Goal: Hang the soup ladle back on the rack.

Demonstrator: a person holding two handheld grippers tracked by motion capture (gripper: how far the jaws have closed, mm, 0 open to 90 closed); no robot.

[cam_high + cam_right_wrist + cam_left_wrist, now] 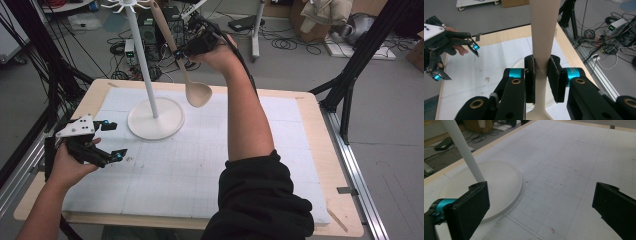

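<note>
The right gripper (181, 51), raised beside the stand (145, 65), clamps the spoon (177, 60) handle; the left gripper (107, 142) rests wide open, empty. The right gripper view shows the pads (555, 77) pinching.

- The top of the white stand (141, 60) is cut off by the upper edge of the high view, so the ends of its hooks cannot be made out.
- In the right gripper view, the spoon (543, 32) is cut off at the top and the bottom, and part of its handle is hidden between the pads of the right hand-held gripper (541, 80).
- In the left gripper view, the stand's round base (499, 185) is partly hidden behind one black jaw.
</note>
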